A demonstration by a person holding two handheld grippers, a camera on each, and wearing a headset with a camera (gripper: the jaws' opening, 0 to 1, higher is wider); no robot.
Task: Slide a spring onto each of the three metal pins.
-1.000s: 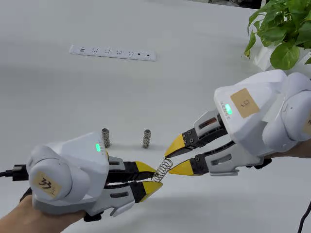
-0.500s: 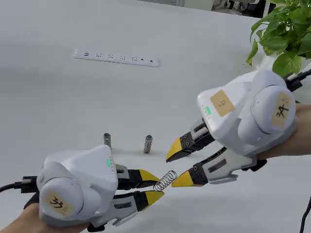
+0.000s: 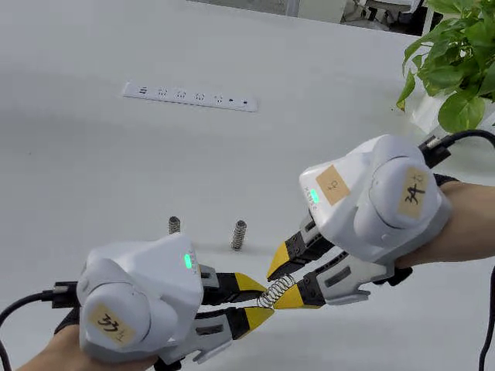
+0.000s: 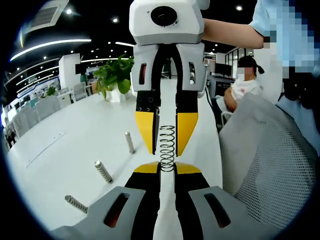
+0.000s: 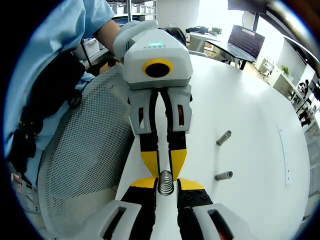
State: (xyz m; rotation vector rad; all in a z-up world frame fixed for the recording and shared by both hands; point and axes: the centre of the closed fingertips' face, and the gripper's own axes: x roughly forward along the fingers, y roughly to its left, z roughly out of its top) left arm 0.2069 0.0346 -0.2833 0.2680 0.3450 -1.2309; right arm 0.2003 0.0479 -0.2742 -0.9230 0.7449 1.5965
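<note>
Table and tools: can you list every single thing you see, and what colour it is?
spring: one, silvery, in the air between both tools
pins wearing springs: two, silvery, standing on the table beyond the tools
pin that looks bare: one, silvery, beside those
power strip: one, white, far across the table
plant: one, green, far right
table: one, white, under everything
mesh chair: one, grey, beside the table
left tool: one, white, yellow tips, shut on the spring
right tool: one, white, yellow tips, jaws around the spring's other end
arms: two, behind the tools

light: bright, even overhead | shadows: soft | gripper views: fisheye-bent edges (ceiling lamps (image 4: 68, 11) glare)
</note>
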